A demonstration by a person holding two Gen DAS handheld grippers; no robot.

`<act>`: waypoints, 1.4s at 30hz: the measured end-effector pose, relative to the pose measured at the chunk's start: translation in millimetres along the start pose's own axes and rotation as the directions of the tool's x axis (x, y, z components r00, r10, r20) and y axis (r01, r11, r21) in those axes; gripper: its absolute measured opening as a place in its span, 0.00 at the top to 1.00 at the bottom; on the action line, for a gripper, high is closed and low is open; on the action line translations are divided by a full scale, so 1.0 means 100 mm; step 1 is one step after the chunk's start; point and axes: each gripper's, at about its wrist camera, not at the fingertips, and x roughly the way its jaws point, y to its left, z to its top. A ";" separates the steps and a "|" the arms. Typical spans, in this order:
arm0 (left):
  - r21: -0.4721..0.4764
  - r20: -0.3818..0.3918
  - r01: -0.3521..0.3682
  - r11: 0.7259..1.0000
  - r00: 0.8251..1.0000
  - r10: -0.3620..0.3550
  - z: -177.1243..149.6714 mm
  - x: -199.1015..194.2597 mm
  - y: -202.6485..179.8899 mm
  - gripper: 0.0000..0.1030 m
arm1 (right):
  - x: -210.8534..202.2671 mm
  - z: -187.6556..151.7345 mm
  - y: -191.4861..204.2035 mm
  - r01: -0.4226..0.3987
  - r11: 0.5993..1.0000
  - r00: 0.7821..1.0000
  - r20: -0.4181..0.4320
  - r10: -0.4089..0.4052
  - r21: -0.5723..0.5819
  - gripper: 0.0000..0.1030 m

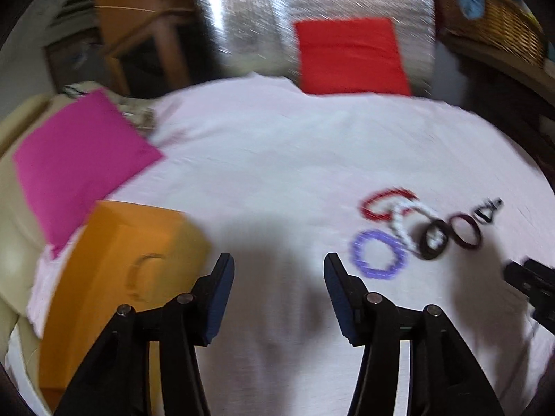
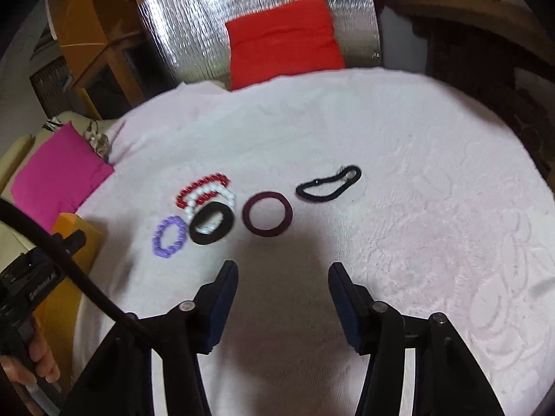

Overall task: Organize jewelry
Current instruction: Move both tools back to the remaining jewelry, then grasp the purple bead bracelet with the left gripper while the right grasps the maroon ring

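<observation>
Both tongs stand open and empty: the right gripper (image 2: 282, 306) hovers just short of the maroon ring (image 2: 267, 218), the left gripper (image 1: 279, 298) left of the purple bead bracelet (image 1: 378, 254). The ring looks light and stiff; pinch across its band.

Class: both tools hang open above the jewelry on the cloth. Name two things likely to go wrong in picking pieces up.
1. The black ring lies on the white bead bracelet, which overlaps the red bead bracelet; lifting one may drag the others.
2. The fluffy white cloth may snag in the right tool.
</observation>
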 end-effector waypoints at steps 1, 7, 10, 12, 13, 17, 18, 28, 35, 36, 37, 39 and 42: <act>0.007 -0.024 0.029 1.000 0.999 -0.029 0.02 0.07 -0.05 0.46 | 0.05 0.00 0.02 0.003 1.000 1.000 -0.006 -0.004 -0.013 0.45; -0.011 -0.140 0.133 0.991 0.981 -0.133 0.04 0.46 -0.17 0.43 | 0.44 0.11 0.02 0.008 0.999 0.998 -0.062 -0.010 -0.037 0.44; -0.010 -0.165 0.152 0.988 0.974 -0.152 0.01 0.55 -0.22 0.43 | 0.54 0.18 0.10 0.039 0.996 0.998 -0.041 -0.043 -0.082 0.44; -0.013 -0.165 0.167 0.986 0.972 -0.167 0.03 0.60 -0.24 0.41 | 0.62 0.22 0.12 0.060 0.993 0.997 -0.033 -0.063 -0.101 0.43; -0.017 -0.161 0.172 0.985 0.972 -0.173 0.04 0.62 -0.25 0.39 | 0.64 0.23 0.13 0.065 0.992 0.997 -0.024 -0.068 -0.106 0.43; -0.029 -0.153 0.199 0.980 0.967 -0.201 0.09 0.67 -0.25 0.39 | 0.66 0.26 0.17 0.101 0.987 0.995 0.016 -0.100 -0.125 0.57; -0.041 -0.153 0.211 0.977 0.965 -0.214 0.09 0.68 -0.26 0.39 | 0.66 0.27 0.17 0.110 0.986 0.994 0.024 -0.108 -0.127 0.61; -0.058 -0.179 0.200 0.978 0.962 -0.208 0.04 0.75 -0.31 0.80 | 0.54 0.28 -0.11 0.037 0.999 0.999 -0.021 -0.037 -0.013 0.84; -0.072 -0.186 0.230 0.971 0.953 -0.240 0.01 0.71 -0.21 0.89 | 0.36 0.26 -0.38 0.037 0.999 0.996 -0.077 -0.037 0.004 0.84; -0.071 -0.185 0.238 0.969 0.951 -0.247 0.01 0.69 -0.21 0.89 | 0.35 0.25 -0.42 0.028 1.000 0.995 -0.093 -0.027 0.006 0.84; -0.070 -0.185 0.248 0.966 0.949 -0.256 0.02 0.68 -0.21 0.89 | 0.32 0.23 -0.46 0.019 1.000 0.994 -0.105 -0.018 0.007 0.84; -0.070 -0.182 0.261 0.963 0.946 -0.269 0.03 0.65 -0.19 0.89 | 0.27 0.22 -0.52 0.005 1.000 0.994 -0.114 -0.004 0.007 0.80; -0.068 -0.175 0.278 0.958 0.942 -0.286 0.03 0.60 -0.17 0.89 | 0.21 0.25 -0.56 -0.016 1.000 0.993 -0.120 0.018 0.019 0.71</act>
